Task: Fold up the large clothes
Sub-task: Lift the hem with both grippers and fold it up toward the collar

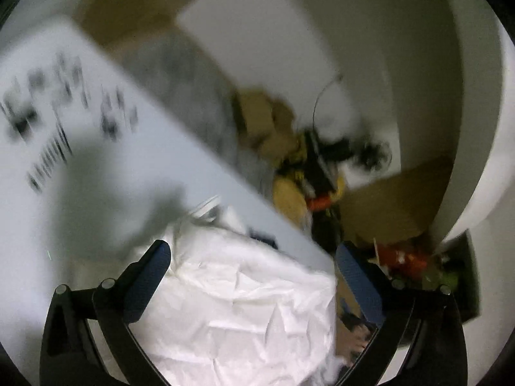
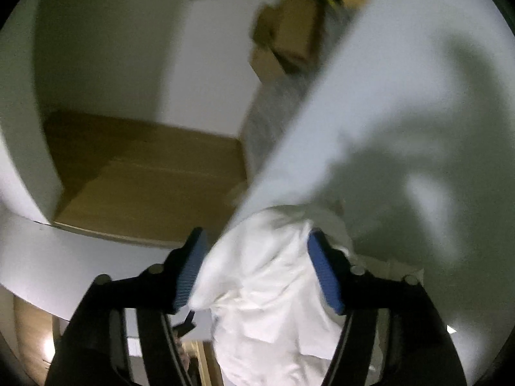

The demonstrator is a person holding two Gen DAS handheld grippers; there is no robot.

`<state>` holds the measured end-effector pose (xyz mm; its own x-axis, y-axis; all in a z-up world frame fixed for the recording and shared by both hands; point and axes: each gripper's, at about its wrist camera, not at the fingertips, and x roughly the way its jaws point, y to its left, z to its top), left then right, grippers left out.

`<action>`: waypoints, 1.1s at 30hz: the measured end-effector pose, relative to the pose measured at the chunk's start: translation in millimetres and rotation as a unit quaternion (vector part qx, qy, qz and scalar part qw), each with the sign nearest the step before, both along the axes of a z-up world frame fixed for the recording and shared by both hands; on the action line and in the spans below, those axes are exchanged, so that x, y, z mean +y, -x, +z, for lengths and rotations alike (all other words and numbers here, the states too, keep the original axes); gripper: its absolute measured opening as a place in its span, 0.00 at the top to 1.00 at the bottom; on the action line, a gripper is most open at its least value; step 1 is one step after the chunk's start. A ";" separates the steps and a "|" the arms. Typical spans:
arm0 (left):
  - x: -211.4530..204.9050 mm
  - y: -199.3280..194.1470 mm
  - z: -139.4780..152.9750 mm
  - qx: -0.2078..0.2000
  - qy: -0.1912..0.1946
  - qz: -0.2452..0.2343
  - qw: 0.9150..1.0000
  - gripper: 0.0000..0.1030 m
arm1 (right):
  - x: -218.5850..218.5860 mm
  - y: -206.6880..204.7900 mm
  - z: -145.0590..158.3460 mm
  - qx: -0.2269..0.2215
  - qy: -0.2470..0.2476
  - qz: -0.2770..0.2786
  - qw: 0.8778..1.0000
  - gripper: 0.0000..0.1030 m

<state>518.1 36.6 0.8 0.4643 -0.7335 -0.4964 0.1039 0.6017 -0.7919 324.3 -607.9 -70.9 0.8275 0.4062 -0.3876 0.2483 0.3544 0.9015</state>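
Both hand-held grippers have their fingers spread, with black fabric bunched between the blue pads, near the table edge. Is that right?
Not quite: the fabric is white, not black. The left wrist view shows the white garment between the left hand-held gripper pads, and the right wrist view shows it at the right hand-held gripper. The rest holds.

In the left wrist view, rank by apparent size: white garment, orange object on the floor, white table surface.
1. white table surface
2. white garment, magnified by nearness
3. orange object, small, blurred and farther away
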 end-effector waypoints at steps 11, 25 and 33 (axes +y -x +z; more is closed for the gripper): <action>-116.6 87.3 35.9 -0.137 -0.252 0.057 0.956 0.00 | 124.3 26.2 93.8 0.065 0.354 -0.008 0.933 0.35; -200.1 53.7 -136.1 -0.075 -0.383 0.085 0.917 0.00 | 274.3 -92.7 -27.3 0.126 0.478 0.129 0.860 0.72; -204.2 66.7 -143.5 -0.111 -0.405 0.114 0.900 0.00 | 292.0 -123.8 -76.9 0.116 0.471 0.163 0.859 0.72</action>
<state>451.4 -167.7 -142.7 0.7104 -0.0453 -0.7023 0.0055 0.9983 -0.0589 448.1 -315.9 -147.8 0.5848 0.0172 -0.8110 0.1314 0.9846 0.1156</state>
